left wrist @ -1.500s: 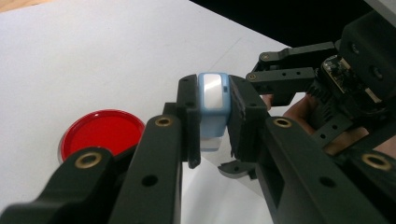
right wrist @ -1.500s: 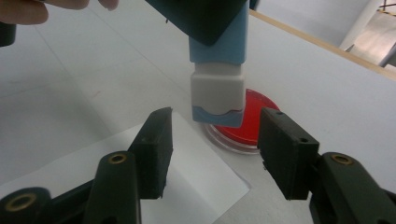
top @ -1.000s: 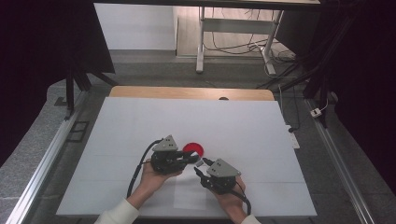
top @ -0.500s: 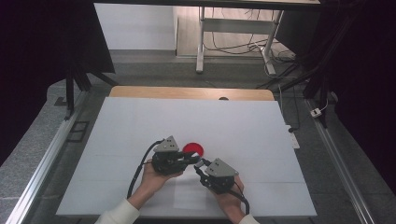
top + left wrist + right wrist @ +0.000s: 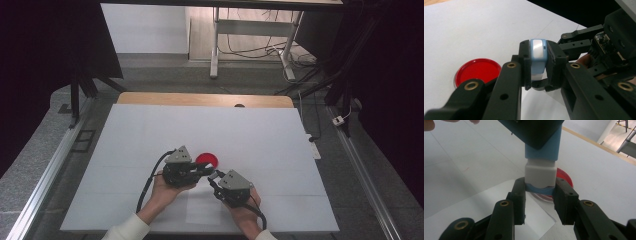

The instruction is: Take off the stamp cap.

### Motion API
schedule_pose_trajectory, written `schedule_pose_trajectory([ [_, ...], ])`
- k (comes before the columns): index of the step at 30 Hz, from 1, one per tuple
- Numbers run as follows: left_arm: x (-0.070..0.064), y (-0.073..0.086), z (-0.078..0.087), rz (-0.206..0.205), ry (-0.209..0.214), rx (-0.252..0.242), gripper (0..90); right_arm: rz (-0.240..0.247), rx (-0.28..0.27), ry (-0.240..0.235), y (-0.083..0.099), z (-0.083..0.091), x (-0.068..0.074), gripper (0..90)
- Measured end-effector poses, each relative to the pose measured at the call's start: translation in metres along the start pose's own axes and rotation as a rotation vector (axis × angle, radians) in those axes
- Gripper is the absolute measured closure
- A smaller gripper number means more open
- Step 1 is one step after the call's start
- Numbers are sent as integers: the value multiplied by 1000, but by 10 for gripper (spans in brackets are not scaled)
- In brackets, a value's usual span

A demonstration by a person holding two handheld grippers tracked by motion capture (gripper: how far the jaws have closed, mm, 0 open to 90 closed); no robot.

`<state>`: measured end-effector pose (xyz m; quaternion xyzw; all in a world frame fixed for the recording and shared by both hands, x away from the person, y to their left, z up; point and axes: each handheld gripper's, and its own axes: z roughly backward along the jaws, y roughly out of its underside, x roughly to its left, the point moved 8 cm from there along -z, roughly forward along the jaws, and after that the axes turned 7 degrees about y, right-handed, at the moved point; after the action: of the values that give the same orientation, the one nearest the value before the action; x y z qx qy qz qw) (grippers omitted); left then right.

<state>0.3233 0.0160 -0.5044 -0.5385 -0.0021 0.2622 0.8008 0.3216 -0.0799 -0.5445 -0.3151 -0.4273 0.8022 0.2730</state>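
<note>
White table (image 5: 150, 130): one red dish (image 5: 208, 160), one blue-white block (image 5: 538, 57), two hand-held grippers.

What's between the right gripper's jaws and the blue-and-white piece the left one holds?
Nothing visible. The left gripper clamps the blue-and-white piece by its blue part. The right gripper has its jaws on either side of the white end, with only the red dish on the table behind.

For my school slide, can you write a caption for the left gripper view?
The left tool clamps a small blue-and-white block above the white table, beside a red disc.
</note>
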Motion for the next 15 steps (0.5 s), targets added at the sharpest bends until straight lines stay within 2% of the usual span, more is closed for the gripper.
schedule_pose_trajectory([
  [15,1,1,-1,5,-7,3,757,18,17,7,1,-1,0,644],
])
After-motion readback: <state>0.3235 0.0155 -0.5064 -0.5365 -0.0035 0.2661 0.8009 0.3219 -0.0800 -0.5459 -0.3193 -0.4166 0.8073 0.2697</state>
